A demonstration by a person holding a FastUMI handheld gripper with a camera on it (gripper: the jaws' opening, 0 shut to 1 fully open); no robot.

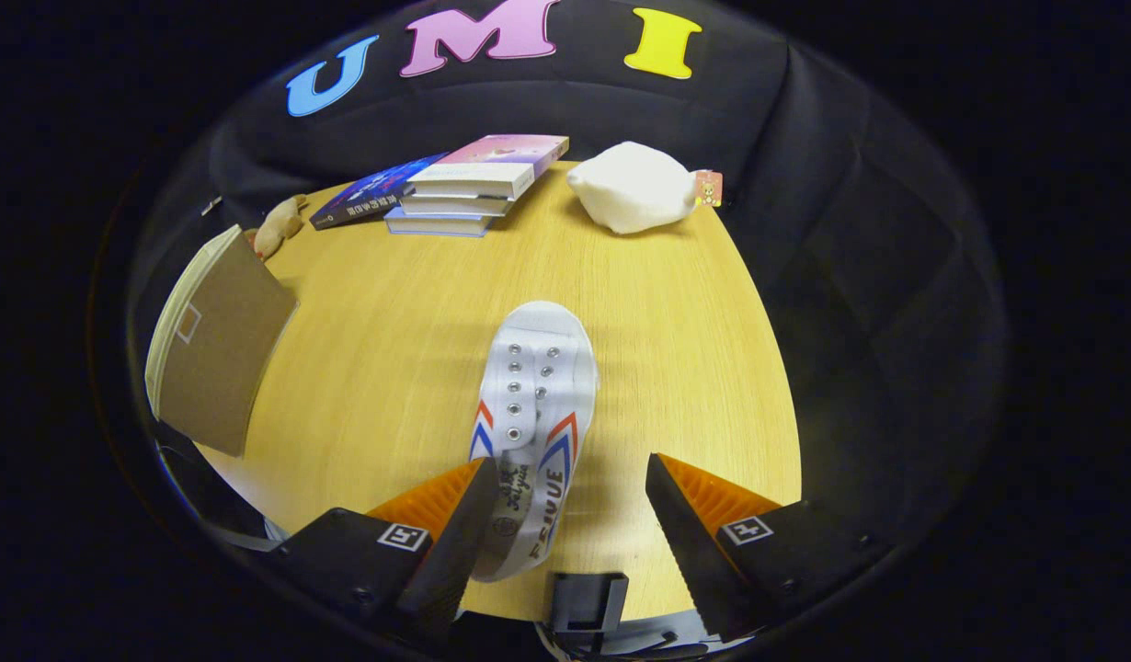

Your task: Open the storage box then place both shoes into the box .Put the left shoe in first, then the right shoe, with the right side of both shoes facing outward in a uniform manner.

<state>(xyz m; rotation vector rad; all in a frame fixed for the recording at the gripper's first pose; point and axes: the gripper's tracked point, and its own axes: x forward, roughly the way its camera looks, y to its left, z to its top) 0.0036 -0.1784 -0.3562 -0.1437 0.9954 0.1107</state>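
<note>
your gripper (565, 515) hung with jaws wide over the white shoe (534, 414) mid-table (676, 368), its heel nearer one finger; centering before closing would have helped.

so the gripper (565, 496) has its fingers spread wide, and the heel end of the white shoe (533, 414) sits in the gap, hugging the left finger, with bare wood between it and the right finger. The shoe runs straight ahead, toe pointing away. Beyond the toe there's a good open stretch of table (676, 368) before anything else. Far side is crowded: a stack of books (478, 184) with a dark book (372, 195) beside it, and a white cloth bundle (632, 187) to their right, with a narrow lane between stack and bundle. Left of the shoe, past open tabletop, a brown box (218, 345) blocks that edge, small plush toy (279, 226) just behind it
</note>
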